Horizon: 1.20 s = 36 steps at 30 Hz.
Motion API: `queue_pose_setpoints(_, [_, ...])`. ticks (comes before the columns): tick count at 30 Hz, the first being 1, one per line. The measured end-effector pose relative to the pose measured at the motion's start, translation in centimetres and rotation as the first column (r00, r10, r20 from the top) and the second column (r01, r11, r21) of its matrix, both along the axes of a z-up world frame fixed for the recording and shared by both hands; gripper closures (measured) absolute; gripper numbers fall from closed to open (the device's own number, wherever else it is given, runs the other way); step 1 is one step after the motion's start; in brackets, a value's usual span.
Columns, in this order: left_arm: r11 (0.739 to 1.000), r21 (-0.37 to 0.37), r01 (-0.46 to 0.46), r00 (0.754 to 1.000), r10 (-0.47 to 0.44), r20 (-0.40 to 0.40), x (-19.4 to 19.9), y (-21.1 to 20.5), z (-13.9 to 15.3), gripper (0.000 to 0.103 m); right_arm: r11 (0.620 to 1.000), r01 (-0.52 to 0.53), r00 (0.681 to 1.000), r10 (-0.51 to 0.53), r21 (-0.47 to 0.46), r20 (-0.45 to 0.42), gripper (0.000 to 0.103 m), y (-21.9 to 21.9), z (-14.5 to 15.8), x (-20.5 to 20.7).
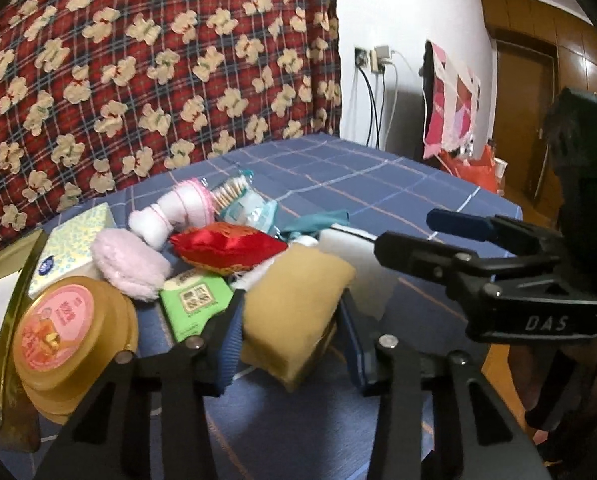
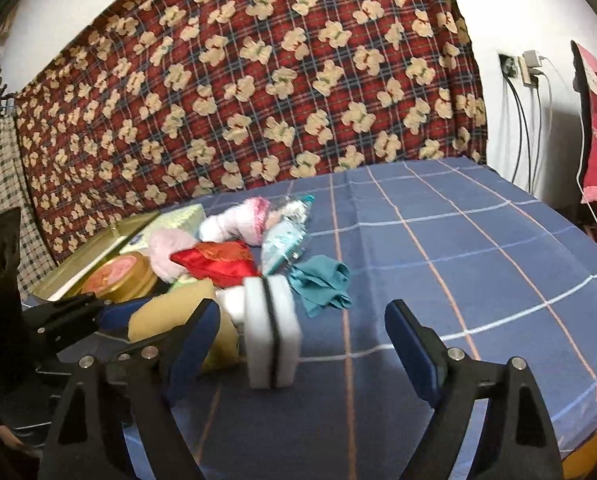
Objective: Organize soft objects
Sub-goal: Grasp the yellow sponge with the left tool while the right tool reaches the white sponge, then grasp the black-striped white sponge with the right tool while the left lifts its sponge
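A yellow sponge (image 1: 294, 312) sits between the fingers of my left gripper (image 1: 294, 344), whose jaws close on its sides; it also shows in the right wrist view (image 2: 170, 312). A white sponge with a black middle layer (image 2: 272, 336) stands on edge between the open fingers of my right gripper (image 2: 302, 320), nearer the left finger and not gripped. It shows in the left wrist view (image 1: 358, 264), behind my right gripper (image 1: 410, 236). Beyond lie a red satin cushion (image 1: 226, 244), a pink fluffy pad (image 1: 130, 264), a white-pink plush (image 1: 178, 212) and a teal cloth (image 2: 322, 280).
A gold round tin with a pink lid (image 1: 66, 328), a tissue box (image 1: 70, 248), a green packet (image 1: 194, 300) and a cotton-swab pack (image 1: 238, 196) crowd the left side of the blue checked tablecloth (image 2: 478, 248). A gold tray (image 2: 90, 248) lies at the left edge.
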<state>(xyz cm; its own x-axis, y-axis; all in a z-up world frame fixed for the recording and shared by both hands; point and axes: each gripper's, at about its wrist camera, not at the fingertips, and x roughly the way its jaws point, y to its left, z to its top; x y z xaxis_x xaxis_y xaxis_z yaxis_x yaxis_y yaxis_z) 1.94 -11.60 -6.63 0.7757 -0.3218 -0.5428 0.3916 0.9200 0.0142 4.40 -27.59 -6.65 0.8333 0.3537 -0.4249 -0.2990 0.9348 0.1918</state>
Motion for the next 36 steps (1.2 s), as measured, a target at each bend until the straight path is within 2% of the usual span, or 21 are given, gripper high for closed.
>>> queue_pose_setpoints(3, [1.000,-0.014,-0.013,0.999,0.014,0.039,-0.4,0.9,0.4,0.061,1.000,-0.008,1.000,0.008,-0.028,0.003,0.017,1.1,-0.1,0.5])
queue_pose_setpoints(6, [0.999,-0.030,-0.034,0.997,0.036,0.070,-0.6,1.7,0.7,0.061,0.998,-0.011,1.000,0.009,-0.054,-0.029,0.028,1.8,-0.5,1.3])
queue_pose_setpoints(11, [0.996,-0.058,-0.073,0.992,0.078,0.098,-0.2,3.3,1.3,0.061,0.997,-0.059,0.997,0.056,-0.048,-0.055,0.029,2.8,-0.7,1.8])
queue_pose_setpoints(18, [0.990,-0.094,-0.104,0.987,0.115,0.111,0.0,4.8,1.6,0.061,0.997,-0.076,0.996,0.075,-0.012,-0.045,0.029,2.8,-0.6,1.1])
queue_pose_setpoints(21, [0.990,-0.095,-0.106,0.987,0.116,0.112,0.1,4.9,1.5,0.061,0.995,-0.092,0.995,0.090,-0.036,-0.046,0.030,3.4,-0.7,1.0])
queue_pose_setpoints(24, [0.990,-0.093,-0.106,0.987,0.116,0.112,0.1,5.0,1.6,0.061,0.994,-0.085,0.994,0.079,-0.075,-0.080,0.054,3.9,-1.3,1.5])
queue_pose_setpoints(26, [0.989,-0.094,-0.110,0.986,0.121,0.117,0.0,5.0,1.5,0.061,0.994,-0.082,0.992,0.075,-0.066,-0.100,0.054,3.7,-1.8,1.9])
queue_pose_setpoints(28, [0.988,-0.098,-0.115,0.984,0.127,0.122,0.1,5.2,1.5,0.061,0.994,-0.089,0.991,0.081,-0.071,-0.102,0.071,3.8,-1.9,2.0])
queue_pose_setpoints(30, [0.987,-0.099,-0.127,0.982,0.139,0.127,0.1,5.5,1.5,0.061,0.993,-0.095,0.992,0.088,-0.076,-0.094,0.074,4.0,-1.8,1.9])
queue_pose_setpoints(36, [0.979,-0.116,-0.166,0.970,0.183,0.159,-0.1,6.8,2.0,0.061,0.994,-0.080,0.997,0.082,-0.067,0.013,0.075,4.7,-0.2,1.3])
